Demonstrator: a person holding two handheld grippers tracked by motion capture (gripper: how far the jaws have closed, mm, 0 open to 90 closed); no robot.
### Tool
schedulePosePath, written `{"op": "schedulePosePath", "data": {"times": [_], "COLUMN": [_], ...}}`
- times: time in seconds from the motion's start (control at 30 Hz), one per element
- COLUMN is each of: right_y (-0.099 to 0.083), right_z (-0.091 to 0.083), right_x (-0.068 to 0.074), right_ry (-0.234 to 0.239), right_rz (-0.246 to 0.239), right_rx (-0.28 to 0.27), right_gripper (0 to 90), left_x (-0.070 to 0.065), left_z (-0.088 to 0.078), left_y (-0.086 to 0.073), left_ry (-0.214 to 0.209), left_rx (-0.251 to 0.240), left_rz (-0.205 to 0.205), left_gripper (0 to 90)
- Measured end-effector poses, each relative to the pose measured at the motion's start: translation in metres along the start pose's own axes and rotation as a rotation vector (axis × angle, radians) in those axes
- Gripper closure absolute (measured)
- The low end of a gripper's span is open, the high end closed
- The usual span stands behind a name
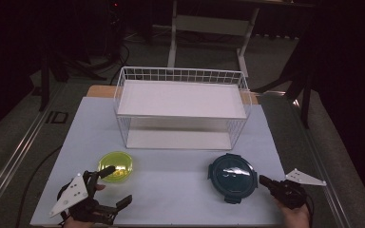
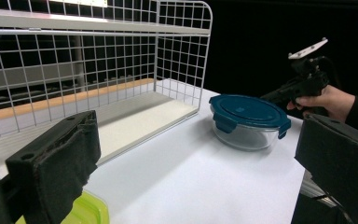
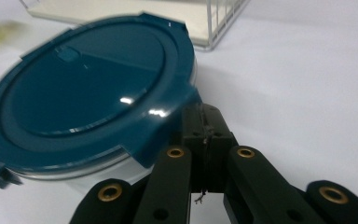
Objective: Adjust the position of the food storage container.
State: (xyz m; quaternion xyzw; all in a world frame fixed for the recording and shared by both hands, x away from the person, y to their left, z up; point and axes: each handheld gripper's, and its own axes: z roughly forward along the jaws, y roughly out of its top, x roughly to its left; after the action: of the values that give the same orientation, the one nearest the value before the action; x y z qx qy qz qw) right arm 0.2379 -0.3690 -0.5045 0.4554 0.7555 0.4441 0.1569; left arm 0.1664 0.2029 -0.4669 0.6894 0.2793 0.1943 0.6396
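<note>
A round glass container with a dark blue clip lid (image 1: pixel 232 177) (image 2: pixel 247 112) (image 3: pixel 84 88) stands at the front right of the white table. My right gripper (image 1: pixel 262 179) (image 3: pixel 205 122) is shut, its black jaws pressed together. Their tips rest against the lid's rim beside a clip tab, and I see nothing between the pads. In the left gripper view the right gripper (image 2: pixel 279 95) sits just right of the container. My left gripper (image 1: pixel 118 185) (image 2: pixel 196 135) stands open and empty at the front left, beside a round yellow-green lidded container (image 1: pixel 116 165) (image 2: pixel 86 212).
A white wire rack (image 1: pixel 180 76) (image 2: pixel 182 46) (image 3: pixel 219 23) with an upper shelf and a lower board stands across the back middle of the table. Bare white tabletop (image 1: pixel 171 185) lies between the two containers. The table's front edge is close under both hands.
</note>
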Motion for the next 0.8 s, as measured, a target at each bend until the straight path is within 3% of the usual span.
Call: {"op": "schedulePosePath", "data": {"times": [0.53, 0.8], "right_y": [-0.001, 0.010], "right_z": [0.008, 0.022], "right_x": [0.003, 0.016], "right_ry": [0.007, 0.050], "right_rz": [0.006, -0.017], "right_rx": [0.021, 0.050], "right_gripper": [90.0, 90.0], "left_x": [-0.002, -0.002], "left_z": [0.004, 0.005], "left_y": [-0.001, -0.002], "left_ry": [-0.009, -0.012], "left_rx": [0.004, 0.007], "left_rz": [-0.002, -0.007], "left_gripper": [0.0, 0.0]}}
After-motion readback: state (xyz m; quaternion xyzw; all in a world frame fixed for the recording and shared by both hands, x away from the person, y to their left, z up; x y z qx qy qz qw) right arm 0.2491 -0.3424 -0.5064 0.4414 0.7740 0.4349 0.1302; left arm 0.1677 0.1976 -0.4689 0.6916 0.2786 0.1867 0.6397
